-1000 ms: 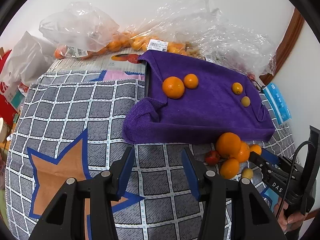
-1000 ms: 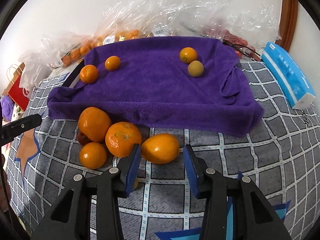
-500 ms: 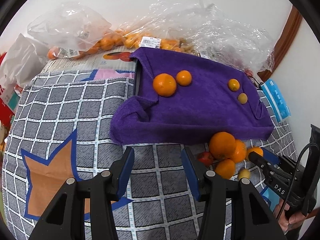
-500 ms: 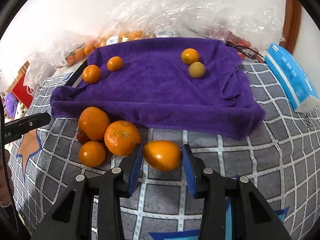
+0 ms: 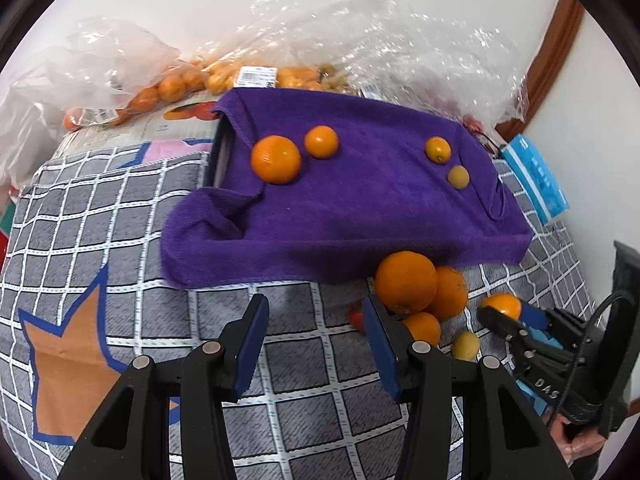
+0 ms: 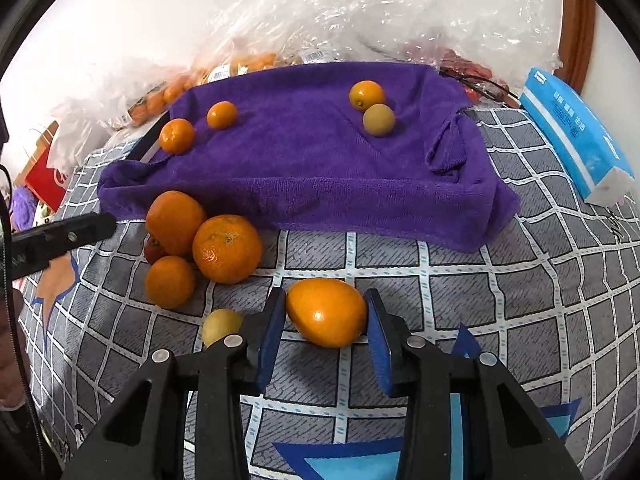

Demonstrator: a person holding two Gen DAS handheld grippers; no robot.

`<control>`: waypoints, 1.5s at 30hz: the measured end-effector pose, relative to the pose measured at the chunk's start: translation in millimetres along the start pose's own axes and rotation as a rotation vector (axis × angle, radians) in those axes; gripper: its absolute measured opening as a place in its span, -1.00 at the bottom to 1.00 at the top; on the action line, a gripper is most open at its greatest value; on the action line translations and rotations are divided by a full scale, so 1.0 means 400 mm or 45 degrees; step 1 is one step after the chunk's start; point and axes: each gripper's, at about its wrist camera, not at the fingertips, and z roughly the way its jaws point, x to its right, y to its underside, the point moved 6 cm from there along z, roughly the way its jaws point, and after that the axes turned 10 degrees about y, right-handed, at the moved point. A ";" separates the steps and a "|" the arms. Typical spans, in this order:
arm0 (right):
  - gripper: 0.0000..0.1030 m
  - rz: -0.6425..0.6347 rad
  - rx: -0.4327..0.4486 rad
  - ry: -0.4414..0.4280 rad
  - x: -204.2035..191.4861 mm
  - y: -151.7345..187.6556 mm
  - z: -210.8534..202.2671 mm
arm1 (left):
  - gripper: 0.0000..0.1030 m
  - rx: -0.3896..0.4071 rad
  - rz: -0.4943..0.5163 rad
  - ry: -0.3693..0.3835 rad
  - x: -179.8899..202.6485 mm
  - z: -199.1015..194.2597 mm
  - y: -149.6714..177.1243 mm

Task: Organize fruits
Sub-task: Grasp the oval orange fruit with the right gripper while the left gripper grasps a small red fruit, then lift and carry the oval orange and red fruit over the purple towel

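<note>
- My right gripper (image 6: 326,314) clamps its blue pads on the oval orange fruit (image 6: 326,312).
- My left gripper (image 5: 312,336) stands partly open, holding nothing, over the checked cloth (image 5: 120,208).

Four fruits (image 6: 176,135) on one purple towel (image 6: 304,168) — six loose fruits (image 6: 226,248) on the checked cloth (image 6: 520,300), one blue packet (image 6: 576,136)

This looks like a room in a home. The surface is covered with a grey checked cloth (image 6: 500,280) printed with stars, and a purple towel (image 6: 320,168) lies spread over it. Clear plastic shopping bags (image 5: 360,48) with price labels, holding small oranges, are heaped against a plain white wall (image 5: 200,0). A blue pack of tissues (image 6: 576,136) and brown wooden trim (image 5: 548,56) complete the domestic setting.
</note>
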 end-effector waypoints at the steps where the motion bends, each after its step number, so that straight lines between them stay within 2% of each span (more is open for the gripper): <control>1: -0.24 0.004 0.004 0.002 0.006 0.000 -0.005 | -0.09 -0.010 0.006 0.000 0.005 0.009 0.003; 10: -0.24 0.049 0.014 0.019 0.060 0.012 -0.028 | -0.10 -0.071 0.045 0.015 0.029 0.061 0.025; 21: -0.24 0.059 0.005 0.016 0.066 0.017 -0.019 | -0.14 -0.110 0.095 0.032 0.056 0.101 0.031; 25: -0.24 0.060 0.006 0.023 0.065 0.015 -0.018 | -0.52 -0.126 0.121 0.063 0.069 0.106 0.034; 28: -0.24 0.057 0.013 0.026 0.064 0.012 -0.024 | -0.52 -0.125 0.116 0.068 0.069 0.106 0.032; 35: -0.24 0.056 0.045 0.037 0.061 0.001 -0.063 | -0.53 -0.088 0.067 0.069 0.040 0.061 0.035; 45: -0.24 0.037 0.130 0.035 0.027 -0.028 -0.150 | -0.53 0.017 0.053 0.044 0.033 -0.042 0.025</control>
